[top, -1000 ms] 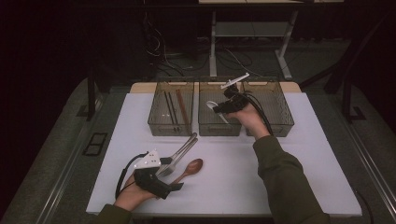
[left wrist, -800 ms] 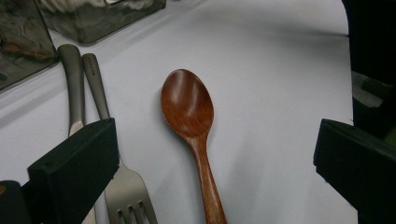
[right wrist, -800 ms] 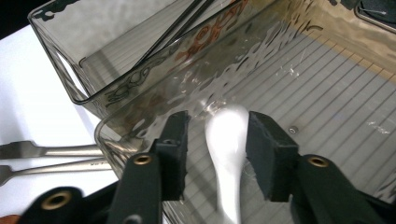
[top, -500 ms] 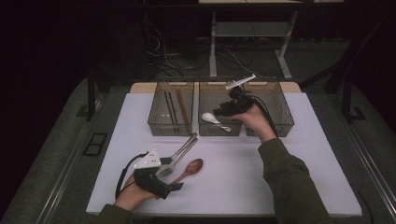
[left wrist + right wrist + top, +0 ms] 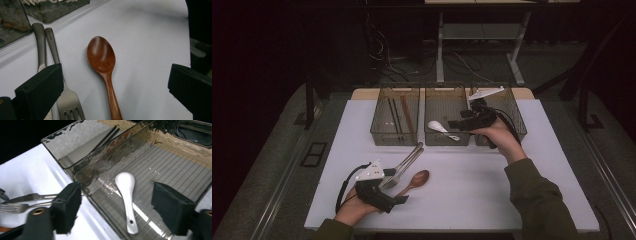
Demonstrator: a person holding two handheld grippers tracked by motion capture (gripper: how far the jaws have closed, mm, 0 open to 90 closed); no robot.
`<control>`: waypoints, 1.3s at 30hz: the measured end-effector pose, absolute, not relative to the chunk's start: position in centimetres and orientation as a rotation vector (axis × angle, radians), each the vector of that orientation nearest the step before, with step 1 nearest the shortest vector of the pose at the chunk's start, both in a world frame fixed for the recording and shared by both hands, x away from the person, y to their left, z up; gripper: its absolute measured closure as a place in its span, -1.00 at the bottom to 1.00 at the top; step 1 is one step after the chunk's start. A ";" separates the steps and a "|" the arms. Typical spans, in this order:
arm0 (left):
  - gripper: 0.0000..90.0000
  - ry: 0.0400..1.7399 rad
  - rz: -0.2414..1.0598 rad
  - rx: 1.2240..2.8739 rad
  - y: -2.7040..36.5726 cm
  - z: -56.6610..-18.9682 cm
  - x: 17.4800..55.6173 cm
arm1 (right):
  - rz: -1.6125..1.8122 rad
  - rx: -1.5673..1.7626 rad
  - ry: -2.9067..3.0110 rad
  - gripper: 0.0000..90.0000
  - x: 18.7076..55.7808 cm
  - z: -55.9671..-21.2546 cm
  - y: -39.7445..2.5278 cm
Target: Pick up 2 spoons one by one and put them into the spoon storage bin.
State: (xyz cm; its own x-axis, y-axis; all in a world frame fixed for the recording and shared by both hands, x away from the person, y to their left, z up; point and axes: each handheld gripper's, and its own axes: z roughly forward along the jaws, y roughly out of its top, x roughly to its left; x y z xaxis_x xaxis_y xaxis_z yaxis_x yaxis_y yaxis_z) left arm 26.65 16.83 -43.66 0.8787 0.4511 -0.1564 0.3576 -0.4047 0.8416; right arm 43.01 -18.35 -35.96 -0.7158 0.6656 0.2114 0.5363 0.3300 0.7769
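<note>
— Right tool (image 5: 462, 123)?
— Jaws spread, holding nothing, above the middle bin (image 5: 447, 139); the white spoon (image 5: 127, 200) lies loose on its floor.
— Left tool (image 5: 398, 196)?
— Spread too, low on the desk (image 5: 472, 200); wooden spoon (image 5: 103, 67) between its jaws, forks (image 5: 53, 75) just beside.

White table (image 5: 512, 200), person's side at the bottom. Three clear smoky bins in a row at its far edge:
- left bin (image 5: 395, 117) — dark chopsticks (image 5: 393, 116) and a reddish-brown stick (image 5: 407, 115), lying lengthwise;
- middle bin (image 5: 447, 117) — a white spoon (image 5: 439, 128) lying on the floor, bowl to the left;
- right bin (image 5: 507, 112) — contents hidden behind the hand.

Right gripper (image 5: 458, 123) — held over the middle bin's right side, just beside the white spoon; jaws apparently apart, though the view is dim. Left gripper (image 5: 401, 196) — low on the table, at the handle of a wooden spoon (image 5: 414, 181). Metal cutlery (image 5: 404, 165), seemingly two pieces, lies just left of it.
</note>
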 end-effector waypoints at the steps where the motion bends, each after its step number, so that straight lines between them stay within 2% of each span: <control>1: -1.00 0.588 0.116 2.035 16.8 -43.7 26.7 | 1.346 1.109 2.430 -0.54 42.8 -36.0 -18.5; 6: -1.00 0.594 0.115 2.046 16.7 -43.8 26.7 | 1.405 1.103 2.357 -0.65 41.2 -35.9 -19.5; 14: -1.00 0.596 0.116 2.045 16.7 -43.8 26.7 | 1.420 1.072 2.329 -0.65 38.3 -36.2 -20.9; 39: -1.00 0.602 0.136 2.031 16.9 -43.5 26.7 | 1.360 1.043 2.303 -0.65 30.7 -40.7 -26.0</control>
